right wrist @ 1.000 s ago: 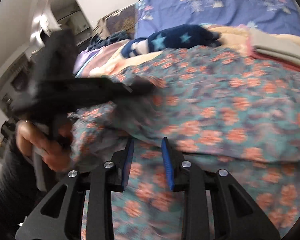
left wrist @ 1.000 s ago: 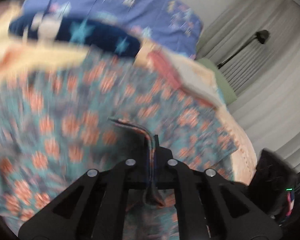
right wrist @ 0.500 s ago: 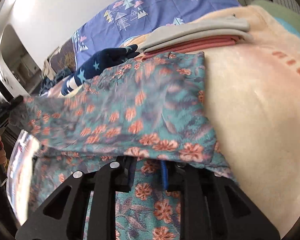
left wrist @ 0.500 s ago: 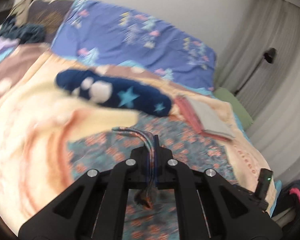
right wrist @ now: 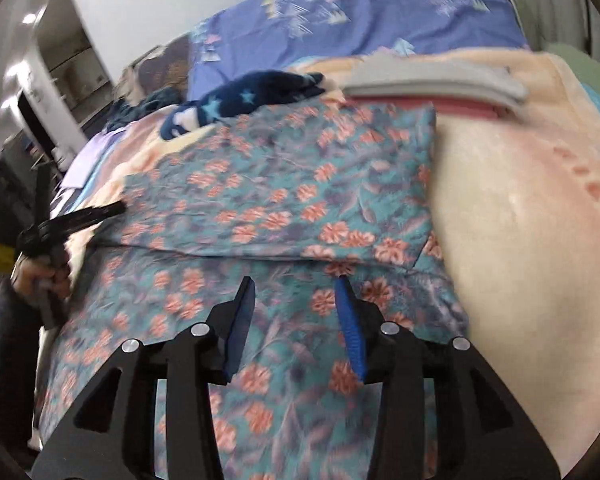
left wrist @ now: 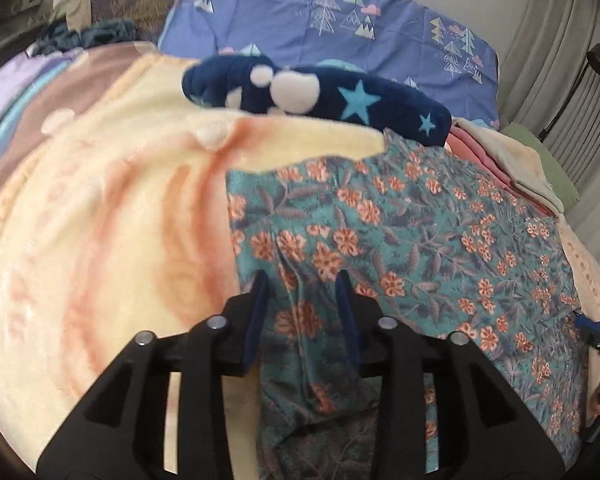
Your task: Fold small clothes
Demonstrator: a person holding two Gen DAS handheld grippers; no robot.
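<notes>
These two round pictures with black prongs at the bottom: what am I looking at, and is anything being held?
No robot here: a person holds a two-finger gripper in each hand, each carrying a wide-angle camera looking along its fingers. One picture comes from the left gripper, the other from the right gripper. Both hang open over a floral garment, folded over on a peach blanket, and hold nothing. Behind lie a navy star-patterned fleece and a stack of folded clothes. The right view also shows the person's left hand at the edge.
</notes>
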